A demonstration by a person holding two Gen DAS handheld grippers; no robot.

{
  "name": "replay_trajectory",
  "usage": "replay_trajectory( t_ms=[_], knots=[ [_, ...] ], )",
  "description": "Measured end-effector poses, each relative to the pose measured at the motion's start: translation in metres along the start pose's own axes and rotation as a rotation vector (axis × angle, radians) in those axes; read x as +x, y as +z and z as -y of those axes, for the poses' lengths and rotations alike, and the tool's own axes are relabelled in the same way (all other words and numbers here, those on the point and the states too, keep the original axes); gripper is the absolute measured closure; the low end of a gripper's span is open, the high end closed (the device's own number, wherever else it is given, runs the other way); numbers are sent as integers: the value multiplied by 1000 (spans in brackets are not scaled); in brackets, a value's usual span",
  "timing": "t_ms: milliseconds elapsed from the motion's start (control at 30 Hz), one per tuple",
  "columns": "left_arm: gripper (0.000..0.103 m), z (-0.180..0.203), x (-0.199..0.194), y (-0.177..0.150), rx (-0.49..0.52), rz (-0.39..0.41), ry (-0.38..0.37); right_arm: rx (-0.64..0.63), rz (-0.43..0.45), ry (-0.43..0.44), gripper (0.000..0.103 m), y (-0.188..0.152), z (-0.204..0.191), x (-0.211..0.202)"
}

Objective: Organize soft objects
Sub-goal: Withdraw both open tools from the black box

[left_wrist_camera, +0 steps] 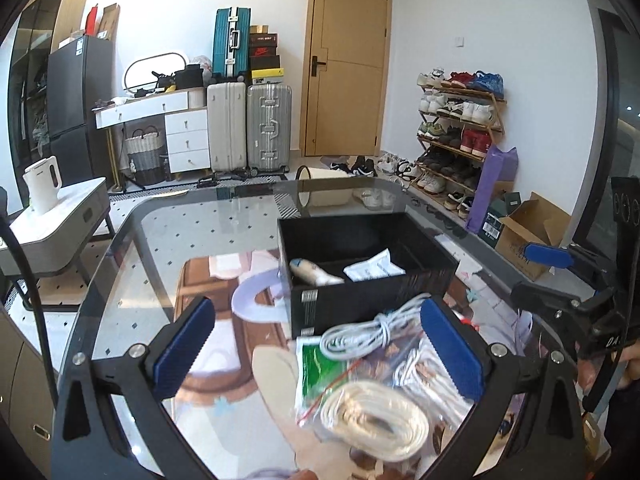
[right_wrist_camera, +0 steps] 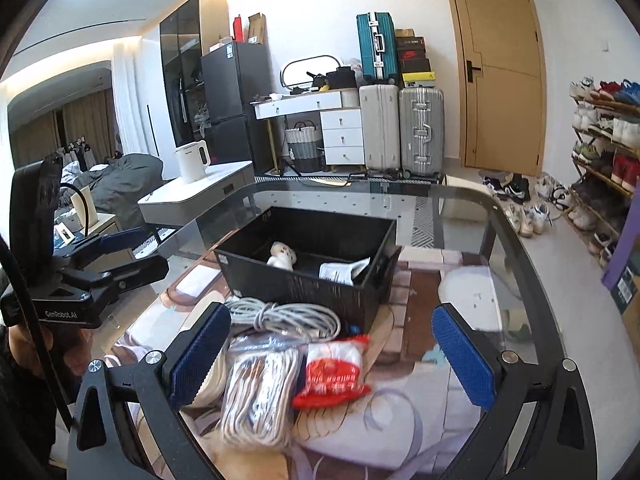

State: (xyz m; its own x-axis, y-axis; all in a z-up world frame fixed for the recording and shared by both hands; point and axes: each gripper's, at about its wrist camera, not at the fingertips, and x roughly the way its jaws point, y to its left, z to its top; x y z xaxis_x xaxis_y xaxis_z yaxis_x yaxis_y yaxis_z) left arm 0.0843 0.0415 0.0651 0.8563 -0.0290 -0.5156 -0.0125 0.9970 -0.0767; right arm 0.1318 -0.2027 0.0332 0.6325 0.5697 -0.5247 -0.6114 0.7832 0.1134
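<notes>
Table: a glass table (left_wrist_camera: pixel 168 240) carries all the things; a patterned rug shows through it.
Box: a black box (right_wrist_camera: pixel 304 280) stands in the middle, open on top. Inside lie a cream soft toy (right_wrist_camera: pixel 282 257) and a white packet (right_wrist_camera: pixel 340 270).
Pile: just in front of the box lie a white cable bundle (right_wrist_camera: pixel 280 314), a clear bag of white cords (right_wrist_camera: pixel 260 384), a red and white packet (right_wrist_camera: pixel 336 372) and a green packet (left_wrist_camera: pixel 320 364).
In the way: the near wall of the box stands between the pile and the inside.
Left gripper (left_wrist_camera: pixel 316 348): jaws wide open, holding nothing; the cable bundle and bags lie between and under its blue pads, not pressed.
Right gripper (right_wrist_camera: pixel 332 356): jaws wide open, empty; the red packet and bag of cords lie between its pads, nearer the left pad.
Behind: suitcases (right_wrist_camera: pixel 400 128), a wooden door (right_wrist_camera: pixel 500 72), a shoe rack (left_wrist_camera: pixel 456 136).
</notes>
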Motion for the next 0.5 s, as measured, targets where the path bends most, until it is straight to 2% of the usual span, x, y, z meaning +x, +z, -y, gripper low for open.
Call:
replay_trajectory(
  t_ms=[267,500],
  knots=[
    [0,1,-10,-23,-9,-34,15,29,-39,41,1,-17,-7,-7],
    [0,-4,-12,-41,-21,-66,23,12,-85,35,1,-36,-15,-4]
  ],
)
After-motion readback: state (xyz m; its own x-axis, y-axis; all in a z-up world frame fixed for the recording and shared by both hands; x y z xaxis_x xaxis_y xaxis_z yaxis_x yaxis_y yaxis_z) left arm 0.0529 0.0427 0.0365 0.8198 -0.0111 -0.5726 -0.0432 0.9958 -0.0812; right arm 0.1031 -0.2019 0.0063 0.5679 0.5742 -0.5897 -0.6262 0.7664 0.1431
